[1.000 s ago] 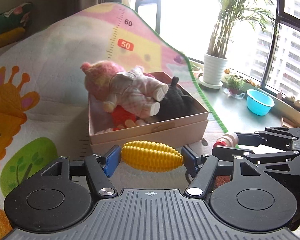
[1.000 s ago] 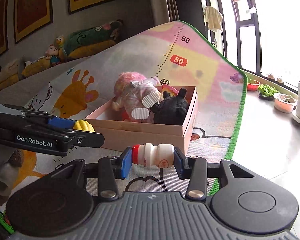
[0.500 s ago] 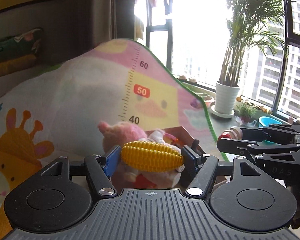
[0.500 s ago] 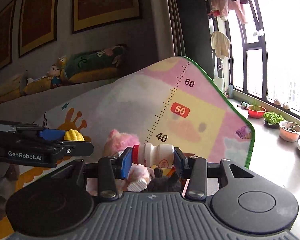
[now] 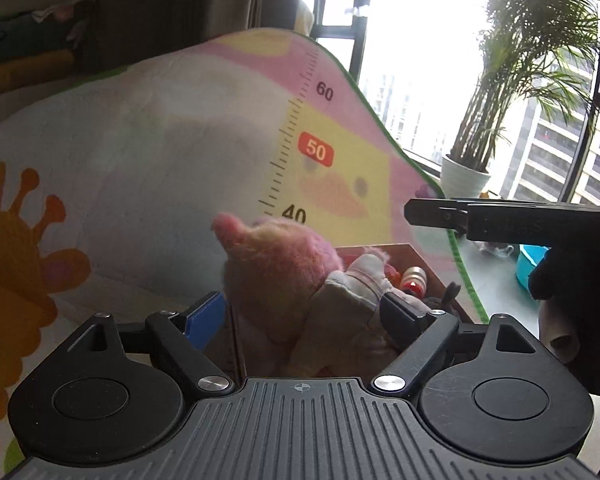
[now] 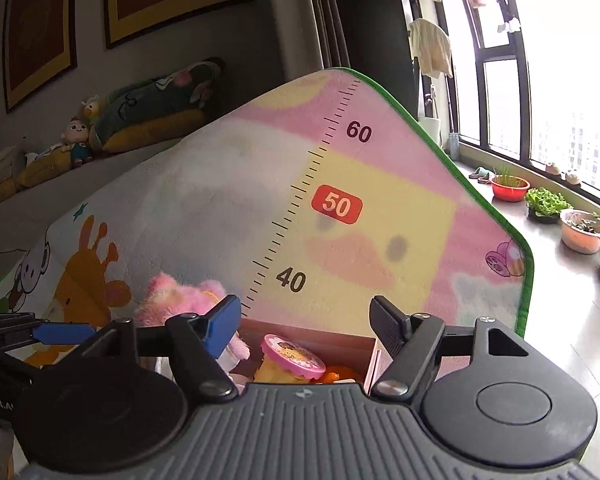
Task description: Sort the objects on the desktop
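**Two grippers opening above a filled toy box**

Two handheld grippers hang over a cardboard box (image 5: 422, 258) that lies on a children's play mat (image 6: 228, 208) printed with a giraffe and a ruler scale. The left gripper (image 5: 302, 316) has its jaws opening; they stand wide, with no object pinched between the blue pad and the black pad. Directly beyond them, in the left wrist view, sits a pink plush doll (image 5: 276, 264) in pale clothing, resting inside the box. A small white bottle with a red cap (image 5: 414, 280) lies in the box near its far right corner, beside a dark plush shape that is largely hidden. The right gripper (image 6: 306, 326) likewise has its jaws opening and spread, with nothing held. Below and between its fingers, the right wrist view shows a yellow pot with a pink lid (image 6: 292, 358) in the box, with an orange item just beside it and the pink doll at left. The mat's far end curves upward. A potted palm (image 5: 466, 176) stands by the window.
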Action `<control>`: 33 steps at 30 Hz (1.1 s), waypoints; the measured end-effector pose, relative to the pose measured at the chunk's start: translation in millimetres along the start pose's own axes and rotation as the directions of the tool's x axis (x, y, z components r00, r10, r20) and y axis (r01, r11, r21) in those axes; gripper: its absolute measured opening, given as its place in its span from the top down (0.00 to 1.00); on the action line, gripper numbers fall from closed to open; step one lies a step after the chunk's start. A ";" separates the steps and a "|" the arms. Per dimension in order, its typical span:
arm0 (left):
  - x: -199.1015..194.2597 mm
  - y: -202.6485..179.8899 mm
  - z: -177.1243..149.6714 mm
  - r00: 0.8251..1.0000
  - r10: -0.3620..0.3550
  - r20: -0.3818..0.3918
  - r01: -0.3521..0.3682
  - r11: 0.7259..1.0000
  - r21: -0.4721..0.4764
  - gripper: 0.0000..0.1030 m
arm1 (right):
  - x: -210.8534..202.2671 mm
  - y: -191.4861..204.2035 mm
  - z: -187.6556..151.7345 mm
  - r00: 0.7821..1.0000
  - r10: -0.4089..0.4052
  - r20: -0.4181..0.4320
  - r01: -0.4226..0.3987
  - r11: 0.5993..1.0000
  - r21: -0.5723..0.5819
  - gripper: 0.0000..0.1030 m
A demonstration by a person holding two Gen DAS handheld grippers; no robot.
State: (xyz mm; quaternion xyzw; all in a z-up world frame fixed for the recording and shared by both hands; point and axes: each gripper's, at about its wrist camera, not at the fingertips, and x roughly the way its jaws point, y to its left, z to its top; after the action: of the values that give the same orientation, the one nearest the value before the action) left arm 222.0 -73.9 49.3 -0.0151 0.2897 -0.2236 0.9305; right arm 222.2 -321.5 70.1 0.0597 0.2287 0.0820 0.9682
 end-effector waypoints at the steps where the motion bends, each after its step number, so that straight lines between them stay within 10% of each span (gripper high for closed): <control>1: -0.1 6.3 0.5 1.000 -0.001 -0.004 0.001 1.000 -0.021 0.09 | -0.8 -2.9 -3.0 1.000 -0.002 -0.007 0.002 1.000 0.007 0.27; 14: 32.1 35.7 -32.9 0.981 -0.133 -0.139 0.113 0.983 -0.142 0.14 | 31.3 -36.7 -54.6 0.975 0.126 -0.184 -0.047 0.923 0.383 0.15; 21: 23.1 51.8 -35.1 0.984 -0.130 -0.119 0.111 0.981 -0.158 0.25 | 37.9 -3.8 -54.0 0.974 0.111 -0.198 -0.025 0.920 0.391 0.13; 33: -37.3 148.7 -38.6 0.994 0.070 -0.083 -0.093 0.943 -0.320 0.25 | 112.9 104.3 -40.3 0.933 0.295 -0.204 -0.205 0.905 0.372 0.12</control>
State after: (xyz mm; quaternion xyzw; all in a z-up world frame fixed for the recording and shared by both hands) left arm 234.2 79.5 13.7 -0.1474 0.3552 -0.1350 0.9132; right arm 289.8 -195.2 1.3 0.2463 0.3524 0.1723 0.8863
